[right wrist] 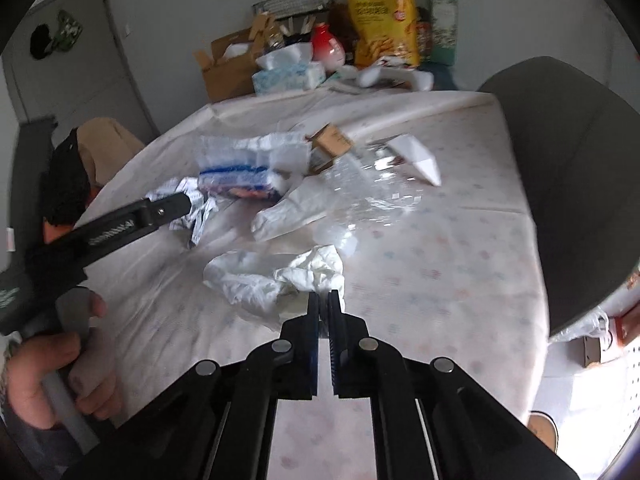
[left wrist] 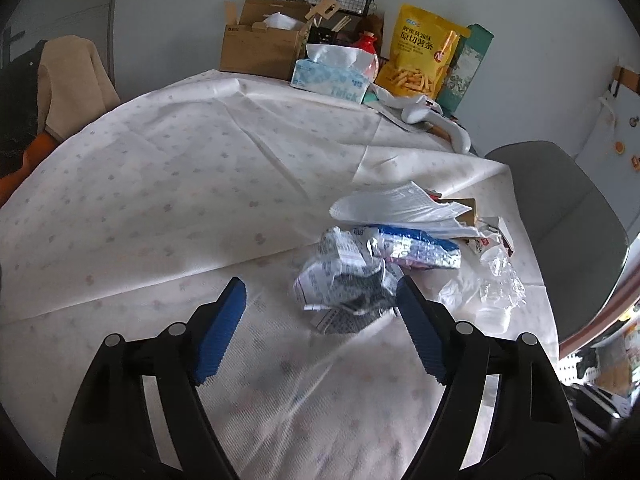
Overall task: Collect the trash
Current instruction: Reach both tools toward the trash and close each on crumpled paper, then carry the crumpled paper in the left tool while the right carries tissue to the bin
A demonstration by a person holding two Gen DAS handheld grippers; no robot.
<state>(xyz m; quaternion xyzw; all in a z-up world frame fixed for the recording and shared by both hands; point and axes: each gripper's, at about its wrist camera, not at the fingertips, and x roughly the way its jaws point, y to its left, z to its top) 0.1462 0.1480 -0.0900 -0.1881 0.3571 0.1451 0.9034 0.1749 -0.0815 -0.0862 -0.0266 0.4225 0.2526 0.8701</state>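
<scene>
A heap of trash lies on the white tablecloth (left wrist: 160, 184): a crumpled printed wrapper (left wrist: 344, 280), a blue-and-silver packet (left wrist: 416, 248), white paper sheets (left wrist: 400, 204) and clear plastic film (left wrist: 496, 276). My left gripper (left wrist: 320, 300) is open, its right fingertip touching the crumpled wrapper. In the right wrist view the left gripper (right wrist: 168, 206) reaches in from the left to the same wrapper (right wrist: 188, 196). My right gripper (right wrist: 324, 300) is shut on the edge of a crumpled white plastic bag (right wrist: 276, 276). Clear film (right wrist: 368, 184) and a small cardboard box (right wrist: 332, 140) lie beyond.
At the table's far edge stand a cardboard box (left wrist: 260, 44), a tissue box (left wrist: 332, 80), a yellow snack bag (left wrist: 424, 56), a green carton (left wrist: 468, 68) and a red-capped bottle (left wrist: 368, 46). A grey chair (left wrist: 560, 224) stands at the right. Cloth hangs over a chair at the left (left wrist: 72, 80).
</scene>
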